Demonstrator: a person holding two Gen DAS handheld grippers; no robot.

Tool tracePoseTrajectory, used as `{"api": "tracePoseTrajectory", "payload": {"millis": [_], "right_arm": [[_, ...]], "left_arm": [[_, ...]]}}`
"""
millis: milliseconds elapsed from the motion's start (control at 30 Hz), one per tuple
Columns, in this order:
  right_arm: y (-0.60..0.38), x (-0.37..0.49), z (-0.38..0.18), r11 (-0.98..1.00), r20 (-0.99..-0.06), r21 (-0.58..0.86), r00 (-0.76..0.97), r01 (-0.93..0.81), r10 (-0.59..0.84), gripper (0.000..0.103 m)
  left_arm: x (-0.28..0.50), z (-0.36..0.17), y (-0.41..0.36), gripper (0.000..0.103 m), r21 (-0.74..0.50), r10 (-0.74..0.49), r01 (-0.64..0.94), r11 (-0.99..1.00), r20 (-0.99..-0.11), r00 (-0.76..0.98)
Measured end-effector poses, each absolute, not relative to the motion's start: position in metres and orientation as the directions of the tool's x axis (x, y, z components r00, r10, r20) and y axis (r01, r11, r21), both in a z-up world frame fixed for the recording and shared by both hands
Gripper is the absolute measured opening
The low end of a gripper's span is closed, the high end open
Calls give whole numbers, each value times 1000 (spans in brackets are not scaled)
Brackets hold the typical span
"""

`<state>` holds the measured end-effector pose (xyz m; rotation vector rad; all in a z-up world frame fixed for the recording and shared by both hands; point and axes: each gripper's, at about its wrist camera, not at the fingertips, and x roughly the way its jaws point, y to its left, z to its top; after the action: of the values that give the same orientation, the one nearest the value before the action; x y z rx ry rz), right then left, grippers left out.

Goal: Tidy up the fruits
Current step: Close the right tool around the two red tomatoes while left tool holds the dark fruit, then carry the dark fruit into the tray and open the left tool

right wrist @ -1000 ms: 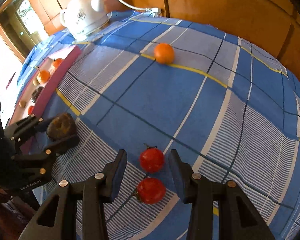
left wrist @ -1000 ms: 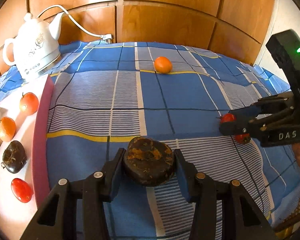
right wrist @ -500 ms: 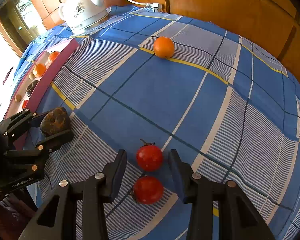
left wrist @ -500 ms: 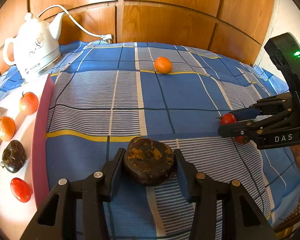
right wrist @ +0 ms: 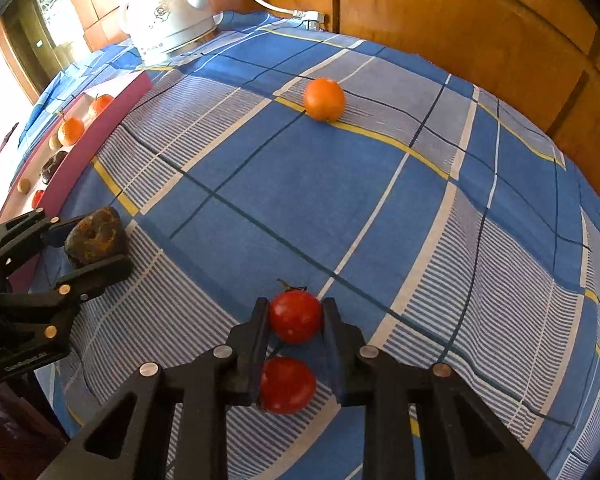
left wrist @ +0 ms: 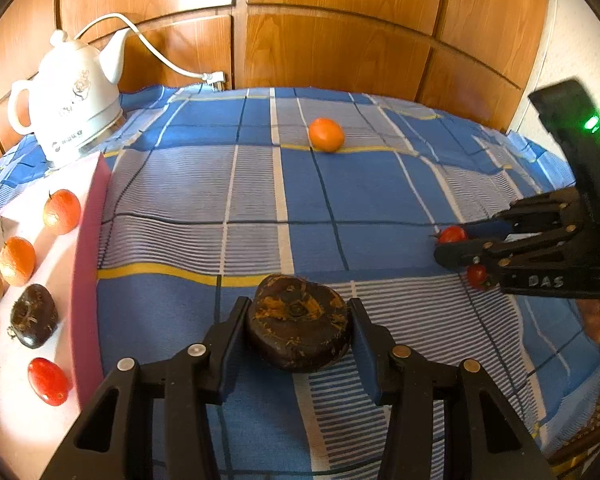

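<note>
A dark brown shrivelled fruit (left wrist: pixel 298 320) rests on the blue checked cloth, and my left gripper (left wrist: pixel 298 308) is shut on it, a pad against each side. My right gripper (right wrist: pixel 295 308) is closing its jaws on a red tomato (right wrist: pixel 295 318), and the pads touch both its sides. A second red tomato (right wrist: pixel 286 386) lies just behind it, under the fingers. An orange (right wrist: pixel 324 99) sits alone farther back on the cloth. In the left wrist view the right gripper (left wrist: pixel 460 240) is at the right edge with both tomatoes.
A white tray with a pink rim (left wrist: pixel 88 240) at the left holds several fruits: oranges, a dark fruit, a red tomato. A white kettle (left wrist: pixel 76 104) with a cord stands behind it. Wooden panels (left wrist: pixel 340 40) close off the back. The table edge falls away at the right.
The right gripper's jaws have closed in from either side onto the front tomato. The left gripper and its dark fruit have stayed put.
</note>
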<state>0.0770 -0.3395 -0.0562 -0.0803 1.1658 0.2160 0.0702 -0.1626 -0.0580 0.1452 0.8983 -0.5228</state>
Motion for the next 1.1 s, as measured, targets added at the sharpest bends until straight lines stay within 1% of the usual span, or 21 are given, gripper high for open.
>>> {"api": "tracePoseTrajectory", "payload": {"millis": [200,467,700,867,1100], "right_arm": [[-338,77,-56,978,-914,21,392,-205,102,25],[-335,75,-57,977,-911,-1,404,-213,87,25],[-340,76,-56,981,-910,36,400,-189,111,25],[-339,74,-56,982,-907,26,409,-187,102,25],[-338,75,-56,982,-907,20,411,-190,98,25]], "left_arm": [[67,-26,-146,48,-74,-357,459,885,-741,569],[67,2,-100,48,-54,-276,347,936,-724,633],[65,7,-59,48,-44,-214,265,963,-725,654],[65,5,-39,48,-38,-176,218,975,-730,660],[64,1,-22,48,-59,-166,184,981,-742,650]]}}
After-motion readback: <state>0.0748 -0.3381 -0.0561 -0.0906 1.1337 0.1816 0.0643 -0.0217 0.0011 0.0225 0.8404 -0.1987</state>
